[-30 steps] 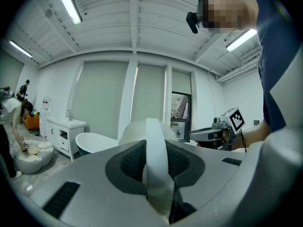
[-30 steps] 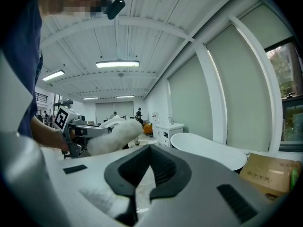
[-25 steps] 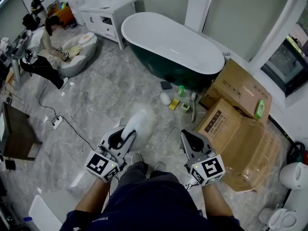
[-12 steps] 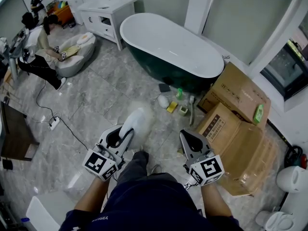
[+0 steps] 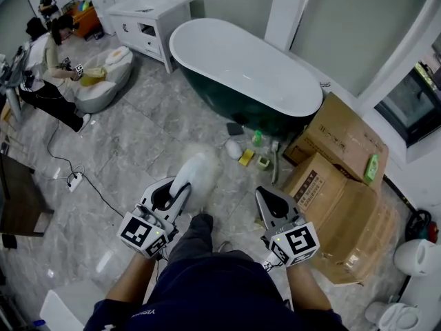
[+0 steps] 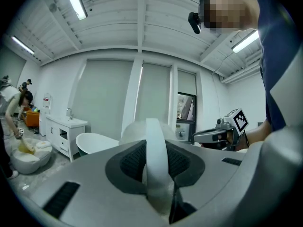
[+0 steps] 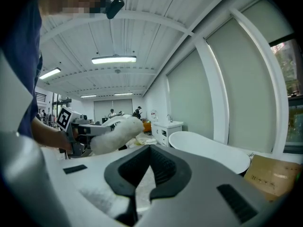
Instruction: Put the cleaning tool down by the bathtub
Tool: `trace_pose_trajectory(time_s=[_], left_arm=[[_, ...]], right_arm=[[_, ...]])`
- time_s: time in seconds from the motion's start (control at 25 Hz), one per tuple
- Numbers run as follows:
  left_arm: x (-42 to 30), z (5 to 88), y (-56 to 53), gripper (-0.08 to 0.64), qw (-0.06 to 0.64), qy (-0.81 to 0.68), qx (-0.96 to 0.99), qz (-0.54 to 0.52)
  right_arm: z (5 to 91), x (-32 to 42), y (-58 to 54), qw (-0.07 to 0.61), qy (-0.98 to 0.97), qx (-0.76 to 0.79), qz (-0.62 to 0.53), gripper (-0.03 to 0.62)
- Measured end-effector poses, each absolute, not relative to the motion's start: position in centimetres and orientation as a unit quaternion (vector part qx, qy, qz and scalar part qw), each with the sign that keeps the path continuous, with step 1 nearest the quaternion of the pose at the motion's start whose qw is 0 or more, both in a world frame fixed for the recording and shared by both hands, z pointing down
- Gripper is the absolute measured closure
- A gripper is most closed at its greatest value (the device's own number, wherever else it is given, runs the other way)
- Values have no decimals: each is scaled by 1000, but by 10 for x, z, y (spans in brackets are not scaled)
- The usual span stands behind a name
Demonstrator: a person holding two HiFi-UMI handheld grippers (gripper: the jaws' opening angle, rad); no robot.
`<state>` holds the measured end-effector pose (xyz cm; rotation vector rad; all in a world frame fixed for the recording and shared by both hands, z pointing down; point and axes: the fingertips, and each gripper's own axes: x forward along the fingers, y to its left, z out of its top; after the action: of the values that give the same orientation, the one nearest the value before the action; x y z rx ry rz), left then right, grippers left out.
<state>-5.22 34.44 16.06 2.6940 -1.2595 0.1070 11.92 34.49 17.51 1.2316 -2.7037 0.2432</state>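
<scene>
Both forearms were stretched out low in front of the body, side by side but apart. The left gripper (image 5: 182,192) was clamped on the white handle of the cleaning tool (image 5: 196,169). The right gripper (image 5: 264,196) had nothing in it, jaws pretty much together. Both pointed ahead, tipped slightly down, marker cubes nearest the body.

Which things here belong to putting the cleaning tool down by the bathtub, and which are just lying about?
Job: fluffy white cleaning tool in left gripper; dark green, white-lined bathtub.
Lying about: brown cardboard boxes; white vanity cabinet.
</scene>
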Motion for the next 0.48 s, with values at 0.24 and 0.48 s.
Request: trace_pose_trajectory(time_s=[0.24,0.48], left_arm=[[-73,172,300,451,94,-417,903,36],[-97,183,249,451,106,-414,903,39]], right_arm=[[185,93,303,89,-904,409,90,589],[194,62,252,96,-905,403,99,589]])
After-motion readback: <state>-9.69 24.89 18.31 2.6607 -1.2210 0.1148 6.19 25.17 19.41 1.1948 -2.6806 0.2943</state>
